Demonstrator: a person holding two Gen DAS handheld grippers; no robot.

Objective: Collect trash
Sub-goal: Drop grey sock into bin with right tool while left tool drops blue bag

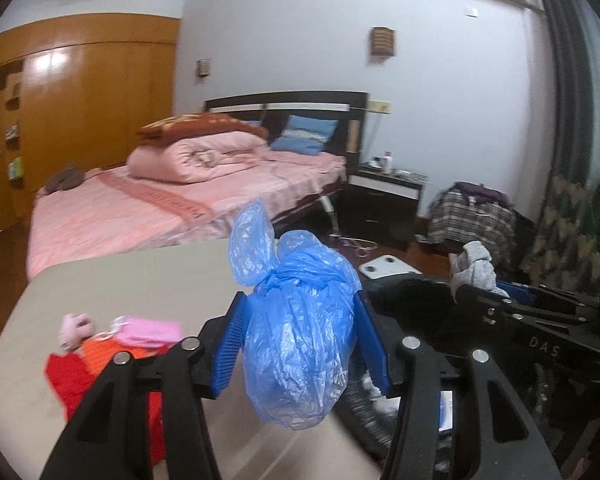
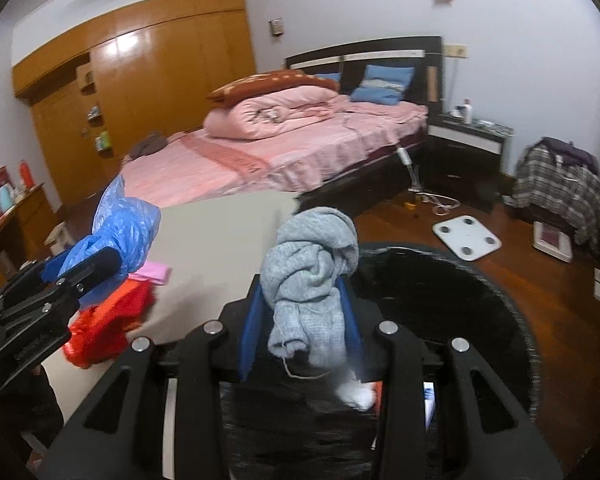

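Observation:
A knotted blue plastic bag (image 1: 296, 344) hangs between the blue pads of my left gripper (image 1: 300, 300), which is shut on it. The right wrist view has the same bag (image 2: 124, 220) and the left gripper (image 2: 100, 264) at the left, above the beige table (image 2: 220, 240). My right gripper (image 2: 302, 284) is shut on a bunched grey cloth (image 2: 312, 272) over a round black bin (image 2: 516, 312). White crumpled paper (image 2: 356, 394) lies inside the bin. From the left wrist view, the grey cloth (image 1: 474, 266) and the right gripper (image 1: 484, 292) sit to the right.
On the beige table (image 1: 140, 280) lie a red bag (image 1: 66, 376), pink cloth (image 1: 148, 330) and a small pink item (image 1: 74, 326). Beyond it are a pink bed (image 2: 300, 148) and a dark nightstand (image 2: 464, 148). A white scale (image 2: 466, 238) lies on the wooden floor.

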